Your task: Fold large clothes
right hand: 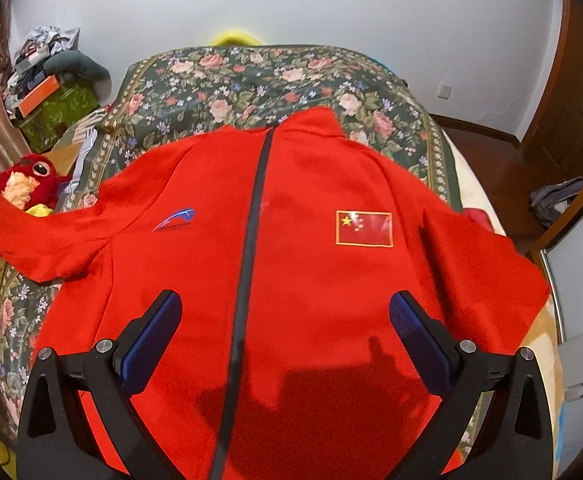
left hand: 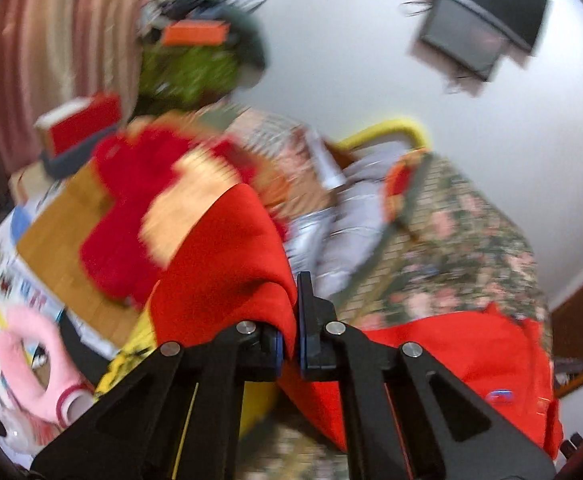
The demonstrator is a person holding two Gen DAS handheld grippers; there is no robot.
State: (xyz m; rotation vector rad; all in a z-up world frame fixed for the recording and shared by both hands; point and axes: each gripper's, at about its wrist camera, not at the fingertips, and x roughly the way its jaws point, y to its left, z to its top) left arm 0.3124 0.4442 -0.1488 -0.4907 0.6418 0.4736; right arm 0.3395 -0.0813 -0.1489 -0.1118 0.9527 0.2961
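A large red jacket (right hand: 311, 264) with a black zip and a flag patch lies front up on the flowered bedspread (right hand: 251, 76). Its left sleeve (right hand: 51, 236) stretches out to the bed's left edge. My left gripper (left hand: 289, 312) is shut on the red sleeve cloth (left hand: 227, 264) and holds it raised; that view is motion blurred. My right gripper (right hand: 285, 316) is open and empty, hovering over the lower middle of the jacket with its blue pads either side of the zip.
A red plush toy (right hand: 27, 182) sits at the bed's left edge, next to a green box (right hand: 57, 114) stacked with clutter. A wooden door (right hand: 571, 92) is at the right. A wooden board (left hand: 63, 236) and a pink ring (left hand: 31, 364) lie to the left.
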